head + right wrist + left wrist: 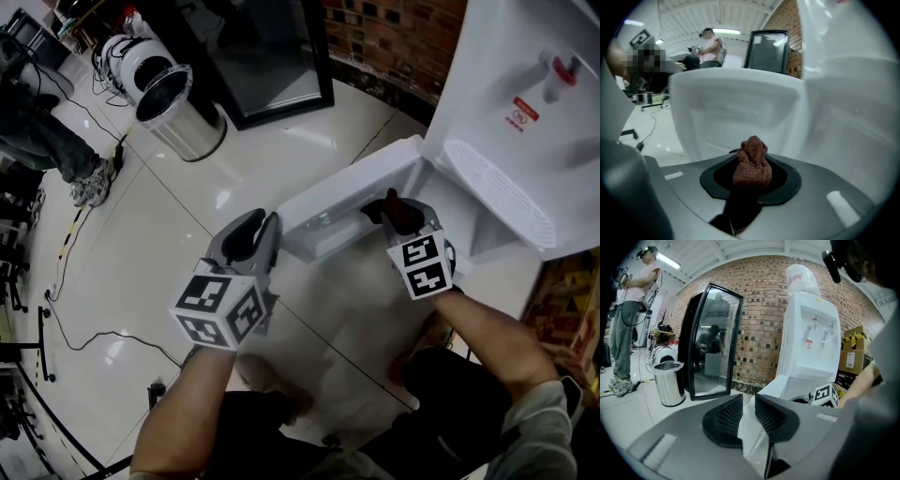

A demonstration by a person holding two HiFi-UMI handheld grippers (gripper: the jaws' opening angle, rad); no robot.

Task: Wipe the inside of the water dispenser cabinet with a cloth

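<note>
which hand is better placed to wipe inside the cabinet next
Right: the right gripper holds the cloth at the open cabinet; the left gripper is clamped on the door edge.

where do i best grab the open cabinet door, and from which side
Take the cabinet door by its free outer edge, away from the hinge side at the water dispenser, coming from the open floor with one jaw on each face. It is a thin flat panel swung wide, so only an edge fits. The left tool is clamped there; the right tool holds the cloth.
</note>
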